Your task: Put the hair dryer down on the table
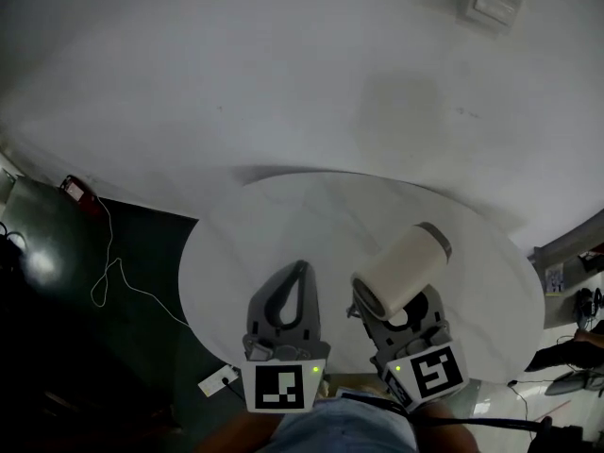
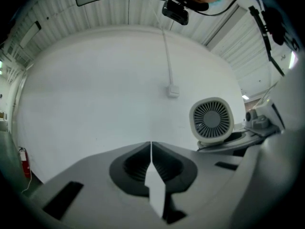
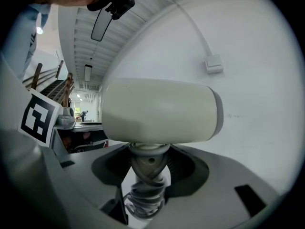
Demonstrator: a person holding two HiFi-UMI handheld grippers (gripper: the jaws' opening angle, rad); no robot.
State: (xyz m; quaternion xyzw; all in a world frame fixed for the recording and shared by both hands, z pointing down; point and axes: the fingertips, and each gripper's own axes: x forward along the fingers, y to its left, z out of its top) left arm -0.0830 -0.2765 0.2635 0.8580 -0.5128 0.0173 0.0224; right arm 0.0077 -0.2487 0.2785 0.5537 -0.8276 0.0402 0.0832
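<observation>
Head view: the right gripper [image 1: 401,321] has the dryer [image 1: 406,270], jaws clamped on its handle, barrel riding on top; the barrel's long axis slants from near-left to far-right, across the jaws; it hangs over the near part of the round table [image 1: 283,215], and I judge it clear of the top, not resting; the left gripper [image 1: 300,270] sits just beside it, jaws together, nothing in them; both point away from the person, roughly level.

Left gripper view: jaws pressed tip to tip, empty; off to the right the dryer [image 2: 212,119] shows its rear grille; so it lies to this gripper's right, near but apart.

Right gripper view: here's the grip; the handle [image 3: 147,173] stands between the jaws, closed on it, with what looks like a coiled cord lower down; the barrel [image 3: 157,111] lies crosswise right above the jaws, bare wall behind.

My call: this is the right hand's job alone; the table is below and ahead, so the move is downward; that round barrel may roll once released.
</observation>
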